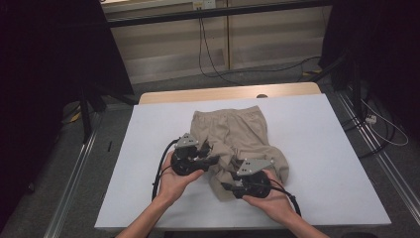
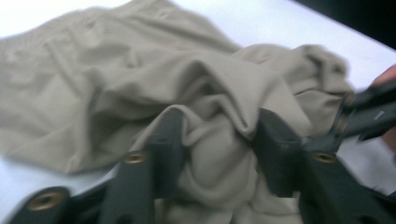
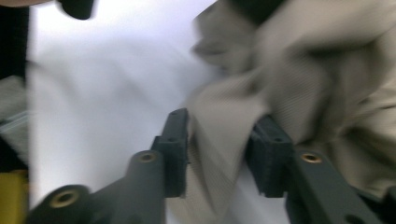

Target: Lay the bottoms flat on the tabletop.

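A pair of beige shorts [image 1: 233,130] lies crumpled on the white table [image 1: 327,148], with the elastic waistband at the far end. My left gripper [image 1: 213,157] sits at the left edge of the bunched near part. In the left gripper view [image 2: 219,140] a puffy fold of the shorts [image 2: 140,79] lies loosely between the parted jaws. My right gripper [image 1: 226,186] is at the near edge of the cloth. In the right gripper view [image 3: 219,140] a strip of the shorts [image 3: 299,60] hangs between its jaws, which stand apart. Both views are blurred.
The table's wooden far edge [image 1: 228,93] shows beyond the white cover. Dark stands [image 1: 86,106] and cables [image 1: 381,124] sit on the floor at either side. The other gripper [image 2: 369,112] shows at the right of the left gripper view.
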Available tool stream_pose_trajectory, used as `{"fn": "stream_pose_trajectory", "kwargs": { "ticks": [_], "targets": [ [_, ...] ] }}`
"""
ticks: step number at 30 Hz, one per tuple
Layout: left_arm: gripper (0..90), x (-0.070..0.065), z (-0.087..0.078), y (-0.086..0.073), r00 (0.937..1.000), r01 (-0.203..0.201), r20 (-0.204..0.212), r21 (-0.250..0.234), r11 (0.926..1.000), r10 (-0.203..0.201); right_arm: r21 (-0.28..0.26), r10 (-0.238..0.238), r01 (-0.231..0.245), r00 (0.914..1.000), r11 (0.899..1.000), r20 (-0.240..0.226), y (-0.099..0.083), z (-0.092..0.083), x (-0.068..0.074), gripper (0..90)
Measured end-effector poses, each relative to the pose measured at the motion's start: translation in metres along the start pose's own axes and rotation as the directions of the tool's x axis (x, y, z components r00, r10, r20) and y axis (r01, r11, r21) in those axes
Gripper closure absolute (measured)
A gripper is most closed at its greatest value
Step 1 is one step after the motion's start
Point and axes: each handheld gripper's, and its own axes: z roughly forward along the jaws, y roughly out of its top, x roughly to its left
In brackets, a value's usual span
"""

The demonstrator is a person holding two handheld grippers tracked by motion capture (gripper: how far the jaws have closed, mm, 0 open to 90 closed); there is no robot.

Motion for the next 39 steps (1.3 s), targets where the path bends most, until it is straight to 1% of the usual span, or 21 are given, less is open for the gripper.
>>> {"fn": "stream_pose_trajectory", "kwargs": {
  "ticks": [2,6,8,10,12,14,15,17,18,22,23,24,25,27,28,29,30,33,36,38,39],
  "targets": [
    [52.1,0.004,-0.002,-0.001,0.9999,0.01,-0.005,-0.021,0.9997,-0.01,-0.024,0.034,-0.034,0.9994,0.999,-0.005,0.002,-0.003,-0.006,54.9],
    [47.3,0.012,-0.011,0.0,0.999,0.025,-0.036,-0.044,0.9987,-0.026,-0.058,0.009,-0.007,0.9995,0.998,0.03,0.009,-0.006,-0.008,53.6],
    [43.9,0.015,-0.017,0.0,0.9978,0.015,-0.063,-0.054,0.9984,-0.018,-0.079,-0.012,0.014,0.9996,0.997,0.027,0.013,-0.008,-0.007,62.9],
    [35.7,0.019,-0.02,-0.001,0.9961,0.026,-0.082,-0.067,0.9974,-0.032,-0.085,-0.035,0.036,0.9993,0.996,0.012,0.016,-0.006,-0.006,66.1],
    [36.8,0.022,-0.02,-0.002,0.9924,0.014,-0.122,-0.053,0.9985,-0.021,-0.078,-0.062,0.061,0.998,0.995,-0.007,0.019,-0.001,-0.004,66.9],
    [36.6,0.026,-0.017,-0.003,0.9919,0.026,-0.123,-0.041,0.9988,-0.031,-0.057,-0.078,0.077,0.9969,0.995,-0.009,0.022,0.01,-0.004,58.5],
    [36.6,0.028,-0.015,-0.004,0.9913,0.031,-0.127,-0.038,0.9988,-0.036,-0.033,-0.096,0.096,0.9954,0.995,-0.001,0.023,0.017,-0.003,50.9],
    [36.6,0.031,-0.012,-0.006,0.9897,0.049,-0.133,-0.038,0.9981,-0.054,0.004,-0.116,0.116,0.9929,0.993,0.024,0.024,0.03,-0.004,43.3],
    [36.6,0.033,-0.011,-0.007,0.9881,0.057,-0.141,-0.031,0.9979,-0.061,0.004,-0.1,0.1,0.9949,0.995,0.009,0.026,0.04,-0.006,35.8],
    [35.5,0.04,-0.007,-0.012,0.9849,0.067,-0.159,-0.013,0.9977,-0.068,0.013,-0.088,0.089,0.9957,0.996,-0.03,0.028,0.052,-0.009,28.0],
    [34.9,0.041,-0.007,-0.013,0.9842,0.067,-0.164,-0.008,0.9977,-0.068,0.018,-0.091,0.091,0.9958,0.996,-0.011,0.027,0.055,-0.01,29.7],
    [33.4,0.042,-0.006,-0.014,0.9845,0.062,-0.165,0.008,0.9981,-0.059,0.056,-0.086,0.085,0.9963,0.995,0.008,0.023,0.062,-0.012,32.0],
    [33.4,0.042,-0.005,-0.016,0.9842,0.064,-0.167,0.014,0.9979,-0.061,0.056,-0.086,0.085,0.9963,0.995,0.008,0.023,0.062,-0.012,32.0],
    [32.3,0.041,-0.003,-0.017,0.9846,0.056,-0.167,0.023,0.9981,-0.052,0.106,-0.073,0.067,0.9959,0.992,0.053,0.018,0.068,-0.015,48.3],
    [32.3,0.04,-0.003,-0.017,0.9853,0.051,-0.165,0.028,0.9983,-0.046,0.1,-0.064,0.058,0.9961,0.993,0.06,0.019,0.068,-0.015,56.3],
    [32.2,0.04,-0.003,-0.018,0.987,0.049,-0.155,0.032,0.9983,-0.044,0.102,-0.078,0.07,0.994,0.992,0.077,0.019,0.066,-0.015,69.0],
    [31.8,0.039,-0.003,-0.018,0.9878,0.047,-0.15,0.028,0.9985,-0.042,0.097,-0.089,0.08,0.9923,0.992,0.086,0.017,0.065,-0.015,75.6],
    [31.1,0.038,-0.005,-0.019,0.9895,0.045,-0.139,0.033,0.9984,-0.04,0.094,-0.055,0.052,0.998,0.994,0.031,0.014,0.058,-0.012,81.2],
    [32.1,0.036,-0.008,-0.021,0.9919,0.062,-0.113,0.031,0.9976,-0.058,0.085,-0.04,0.044,0.9982,0.995,-0.045,0.012,0.046,-0.003,82.0],
    [39.1,0.034,-0.01,-0.023,0.9941,0.094,-0.056,0.025,0.9952,-0.093,0.081,-0.045,0.052,0.9953,0.995,-0.086,0.01,0.038,0.005,82.1],
    [42.9,0.031,-0.01,-0.025,0.9951,0.087,-0.05,0.029,0.9958,-0.085,0.077,-0.049,0.057,0.9939,0.995,-0.099,0.009,0.034,0.009,82.1]
  ]
}}
